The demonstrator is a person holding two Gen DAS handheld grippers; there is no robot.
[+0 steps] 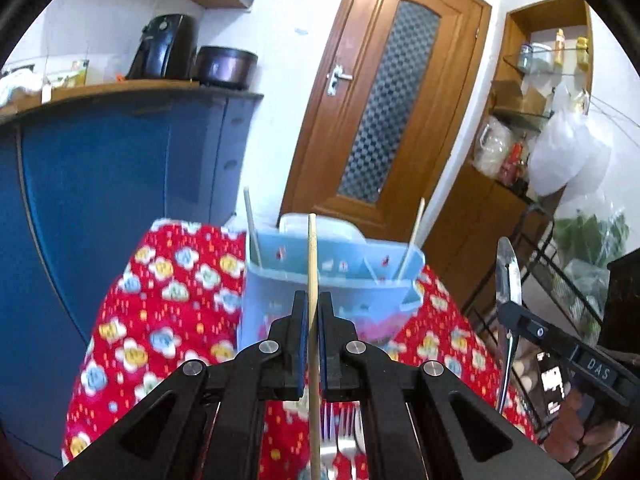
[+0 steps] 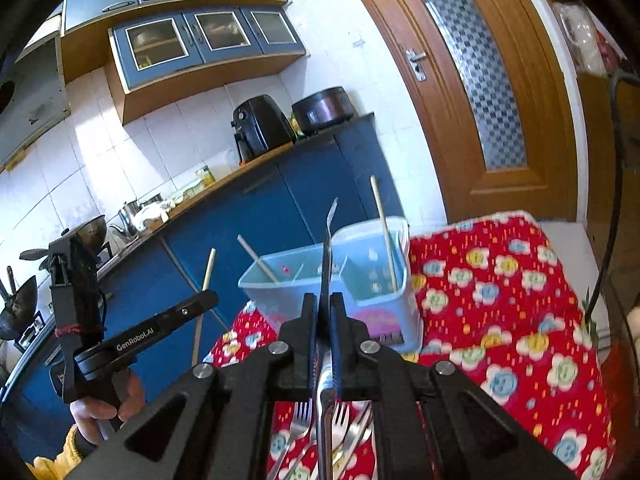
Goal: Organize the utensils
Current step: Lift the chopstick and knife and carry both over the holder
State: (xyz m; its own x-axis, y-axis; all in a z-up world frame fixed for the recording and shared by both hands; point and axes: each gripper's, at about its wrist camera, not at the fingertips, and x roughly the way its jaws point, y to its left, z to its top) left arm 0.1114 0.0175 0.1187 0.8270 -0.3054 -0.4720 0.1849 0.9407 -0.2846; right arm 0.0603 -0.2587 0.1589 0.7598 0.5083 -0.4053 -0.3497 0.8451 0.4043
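Left wrist view shows the red flowered cloth (image 1: 168, 292) over the counter filling the lower middle of the frame, and on it, at centre, the pale blue divided holder (image 1: 332, 276) with two chopsticks already leaning in its outer compartments. The left hand-held gripper (image 1: 314, 320) is pinching a wooden chopstick (image 1: 313, 248) upright, its tip standing in front of the holder. At the right edge, the right hand-held gripper (image 1: 510, 312) is clamped on a metal utensil (image 1: 506, 268); which kind I cannot tell.

Right wrist view has the same holder (image 2: 360, 280) just above the jaws, the metal utensil (image 2: 327, 248) rising edge-on between them, and loose forks (image 2: 300, 416) lying on the cloth at the bottom.

To my eye both pieces are lifted and ready for delivery. Doing it well means bringing each tip over an open compartment, chopstick with the other chopsticks, keeping both shafts near vertical so they clear the rim, lowering until the ends sit inside, and only then letting go. The two grippers are near each other, so one should go first.
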